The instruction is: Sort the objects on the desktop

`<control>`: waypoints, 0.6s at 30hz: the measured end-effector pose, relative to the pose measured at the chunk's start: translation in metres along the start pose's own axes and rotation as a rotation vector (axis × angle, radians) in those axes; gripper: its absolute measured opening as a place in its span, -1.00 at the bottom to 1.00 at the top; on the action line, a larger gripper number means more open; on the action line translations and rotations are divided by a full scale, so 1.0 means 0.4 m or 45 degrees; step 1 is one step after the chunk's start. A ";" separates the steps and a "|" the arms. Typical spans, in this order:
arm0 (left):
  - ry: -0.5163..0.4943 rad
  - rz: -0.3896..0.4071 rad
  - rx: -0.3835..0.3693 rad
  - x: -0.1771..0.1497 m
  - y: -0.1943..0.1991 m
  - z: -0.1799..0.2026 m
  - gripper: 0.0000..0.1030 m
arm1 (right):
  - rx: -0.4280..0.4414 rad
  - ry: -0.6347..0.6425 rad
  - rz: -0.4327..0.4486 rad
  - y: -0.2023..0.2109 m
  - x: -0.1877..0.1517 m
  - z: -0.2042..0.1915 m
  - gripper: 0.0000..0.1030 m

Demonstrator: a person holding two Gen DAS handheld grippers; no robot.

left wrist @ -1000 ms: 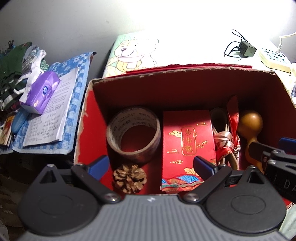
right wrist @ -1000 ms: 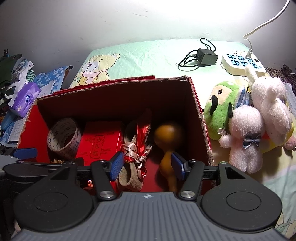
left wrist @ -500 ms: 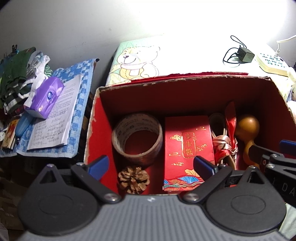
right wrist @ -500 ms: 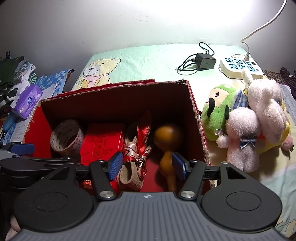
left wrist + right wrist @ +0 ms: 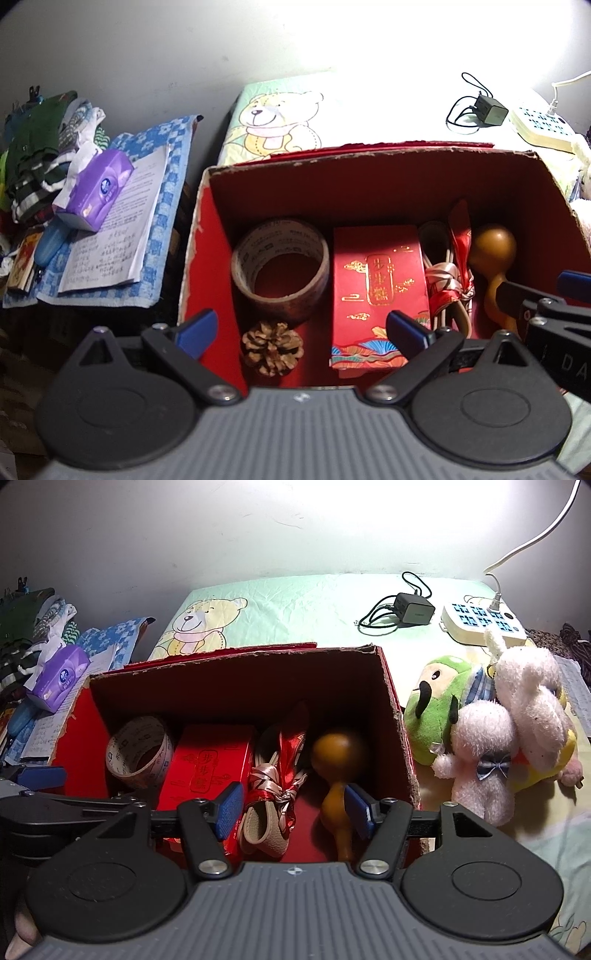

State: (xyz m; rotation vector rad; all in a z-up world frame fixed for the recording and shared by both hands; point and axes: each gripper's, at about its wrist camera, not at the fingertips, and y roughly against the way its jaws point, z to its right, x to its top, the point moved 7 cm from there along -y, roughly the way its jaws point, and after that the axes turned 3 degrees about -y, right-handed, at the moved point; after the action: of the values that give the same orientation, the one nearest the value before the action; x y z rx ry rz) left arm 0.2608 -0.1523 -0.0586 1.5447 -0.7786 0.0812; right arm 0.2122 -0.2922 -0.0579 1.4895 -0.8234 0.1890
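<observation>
Both the left gripper (image 5: 301, 328) and the right gripper (image 5: 293, 806) hung wide apart and empty over the near edge of the red box (image 5: 391, 701) on the bed. Tape roll (image 5: 280, 267), pine cone (image 5: 272, 348), red packet (image 5: 378, 291) and gourd (image 5: 338, 775) lay packed inside. A reach for one risked snagging its neighbour or the box wall.

I see a cardboard box (image 5: 207, 236) lined red, holding a beige printed tape roll (image 5: 280, 271), a brown pine cone (image 5: 272, 348), a red packet (image 5: 378, 295) with gold lettering, and an amber gourd (image 5: 334, 771). My grippers' pads (image 5: 229, 809) are blue on black arms. Outside: a purple tissue pack (image 5: 96, 190), a blue-and-white checked cloth (image 5: 168, 206), a mint sheet (image 5: 295, 605) printed with a yellow bear, and green and pink plush toys (image 5: 480, 731).
</observation>
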 end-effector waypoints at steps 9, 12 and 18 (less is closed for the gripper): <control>0.015 -0.029 -0.005 -0.015 -0.005 0.005 0.91 | -0.012 0.014 -0.010 -0.002 -0.007 0.009 0.23; 0.015 -0.037 -0.006 -0.020 -0.003 0.011 0.91 | -0.015 0.022 -0.013 -0.002 -0.007 0.010 0.23; 0.007 -0.024 -0.014 -0.022 0.004 0.019 0.91 | -0.019 0.036 -0.012 0.000 -0.011 0.009 0.24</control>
State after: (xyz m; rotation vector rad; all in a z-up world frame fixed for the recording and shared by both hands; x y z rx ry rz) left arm 0.2500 -0.1554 -0.0628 1.5403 -0.7588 0.0675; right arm 0.2078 -0.2941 -0.0608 1.4733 -0.7931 0.1960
